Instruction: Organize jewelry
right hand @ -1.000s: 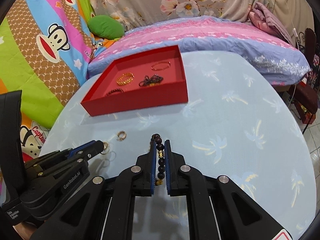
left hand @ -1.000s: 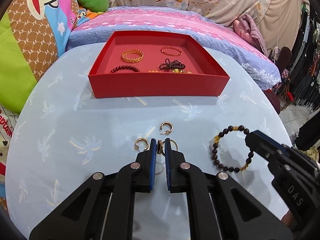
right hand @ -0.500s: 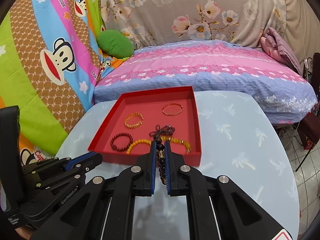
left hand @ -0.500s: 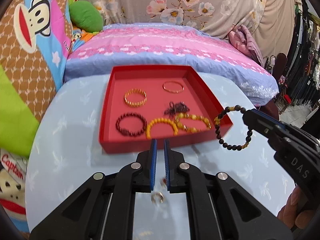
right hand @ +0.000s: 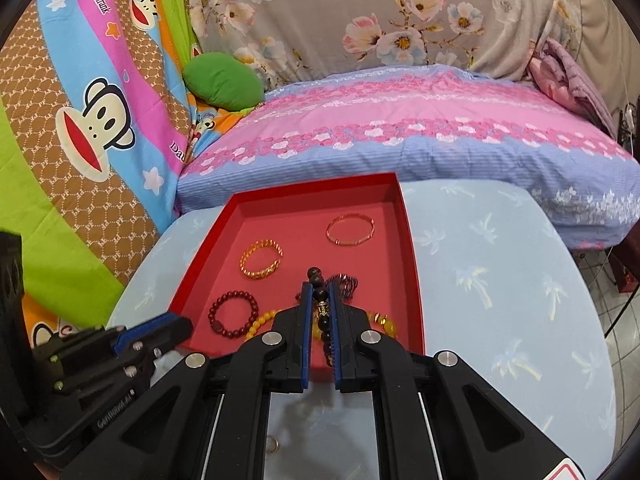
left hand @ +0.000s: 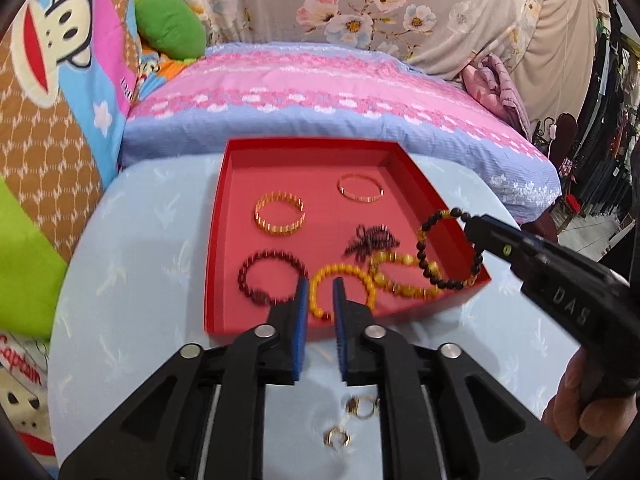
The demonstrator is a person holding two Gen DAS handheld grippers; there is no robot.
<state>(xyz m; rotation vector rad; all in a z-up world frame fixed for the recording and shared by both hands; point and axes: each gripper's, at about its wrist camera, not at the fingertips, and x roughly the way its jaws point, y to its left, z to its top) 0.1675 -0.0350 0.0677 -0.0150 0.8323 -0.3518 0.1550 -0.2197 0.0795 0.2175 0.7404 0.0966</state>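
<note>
Now we are holding a black-and-amber beaded bracelet over the shallow red cardboard tray.
Our right gripper is pinching its beads; our left gripper, jaws just parting with nothing between, is hovering at the tray's near edge, small gold rings beneath it.

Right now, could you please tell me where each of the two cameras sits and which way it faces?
Left wrist: on the left gripper, angled down over the red tray; its own fingers, slightly apart with nothing between them, plus the right gripper and a hand.
Right wrist: on the right gripper, angled down at the tray; its own fingers shut on a dark bead bracelet, plus the left gripper.
Shared: tray, bracelets, blue table, pink bedding.
</note>
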